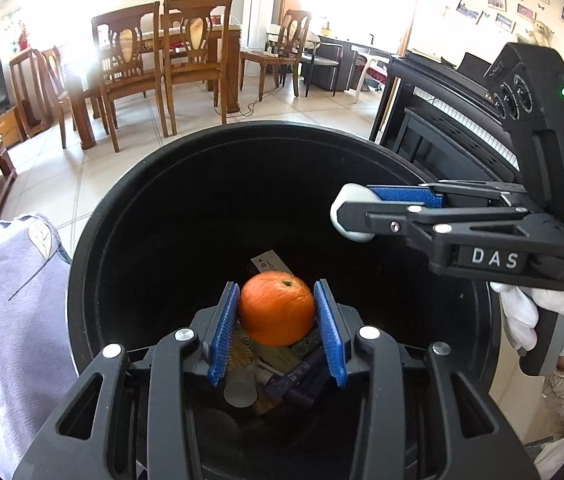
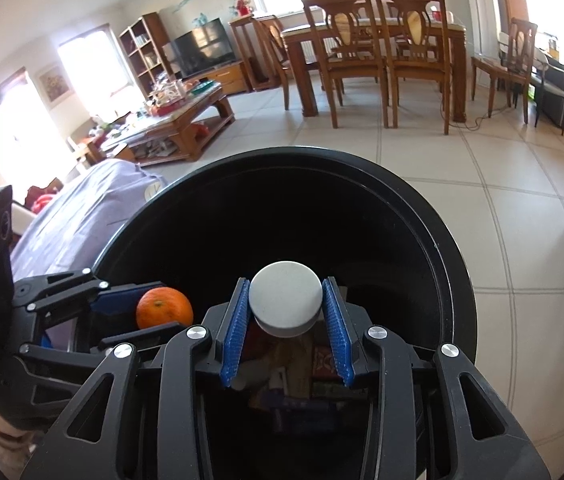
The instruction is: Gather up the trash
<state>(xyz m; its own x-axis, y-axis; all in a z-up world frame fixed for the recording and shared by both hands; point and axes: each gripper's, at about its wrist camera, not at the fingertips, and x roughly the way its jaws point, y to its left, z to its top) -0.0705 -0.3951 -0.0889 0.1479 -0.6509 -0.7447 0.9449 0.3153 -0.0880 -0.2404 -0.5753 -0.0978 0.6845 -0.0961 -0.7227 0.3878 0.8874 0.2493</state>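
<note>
Left wrist view: left gripper (image 1: 276, 314) fingers pinching an orange (image 1: 277, 308) over the black trash bin (image 1: 81, 280). Right gripper (image 2: 286, 312) fingers clamp a white-capped jar (image 2: 285, 299) above it

The bin (image 1: 93, 248) is occupying the frame centre, with litter (image 1: 282, 372) lying at its bottom. The left gripper (image 1: 277, 320) is holding the orange (image 1: 277, 308) above it; the right gripper (image 1: 352, 212), upper right, is clamping the cap (image 1: 342, 216).

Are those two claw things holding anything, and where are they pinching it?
Left gripper pinches an orange by its sides; right gripper pinches a white disc-shaped lid by its rim.
</note>
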